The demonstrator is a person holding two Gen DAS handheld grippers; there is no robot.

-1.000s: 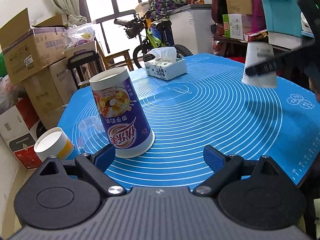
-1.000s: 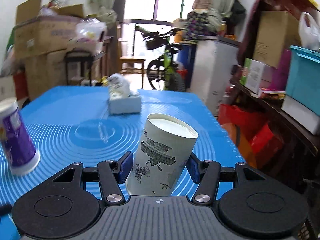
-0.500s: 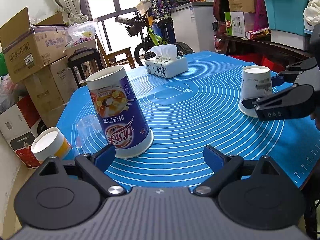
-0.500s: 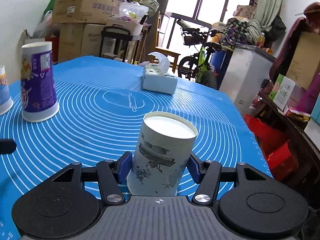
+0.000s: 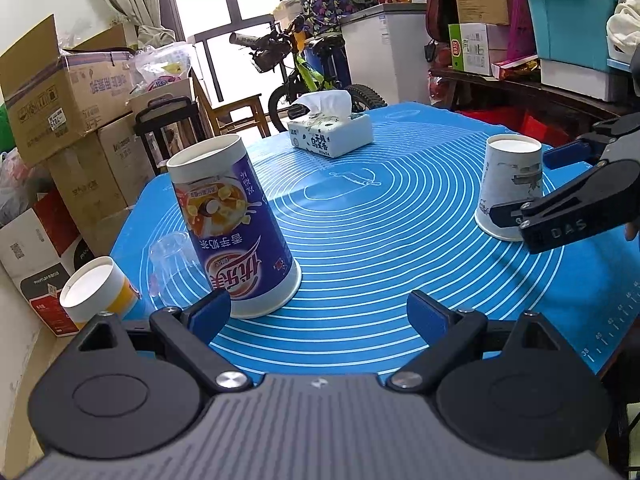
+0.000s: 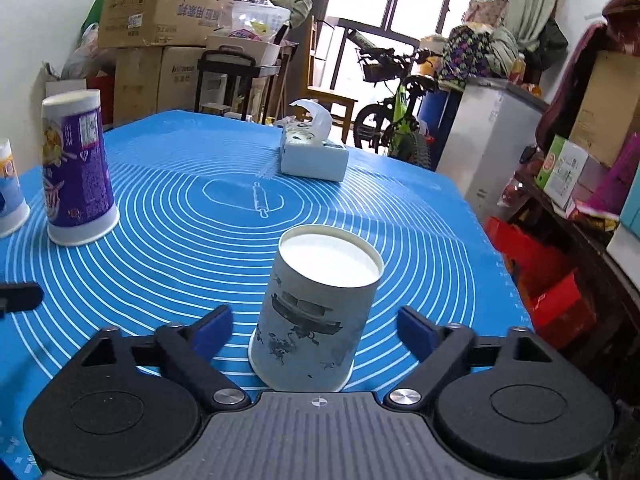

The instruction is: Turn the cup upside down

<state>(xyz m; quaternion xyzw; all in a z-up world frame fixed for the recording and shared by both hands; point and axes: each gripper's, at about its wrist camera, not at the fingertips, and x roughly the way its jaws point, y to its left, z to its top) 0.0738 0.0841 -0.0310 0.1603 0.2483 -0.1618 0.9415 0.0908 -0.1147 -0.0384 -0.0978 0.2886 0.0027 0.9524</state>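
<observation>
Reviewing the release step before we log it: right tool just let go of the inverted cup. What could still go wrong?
1. The white paper cup stands mouth-down between the open right tool; its fingers sit close on both sides, so a crooked retreat could tip it.
2. The cup sits near the blue mat's right edge; a knock might send it off.
3. The left tool is close beside the purple cup.

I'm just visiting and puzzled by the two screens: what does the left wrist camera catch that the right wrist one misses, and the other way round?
Only the left view shows the clear plastic cup and the right gripper from outside, open around the white cup.

Only the right view shows that cup's ink drawing close up.

Both show the purple cup, tissue box, blue mat, and the small cup by the mat's edge.
</observation>
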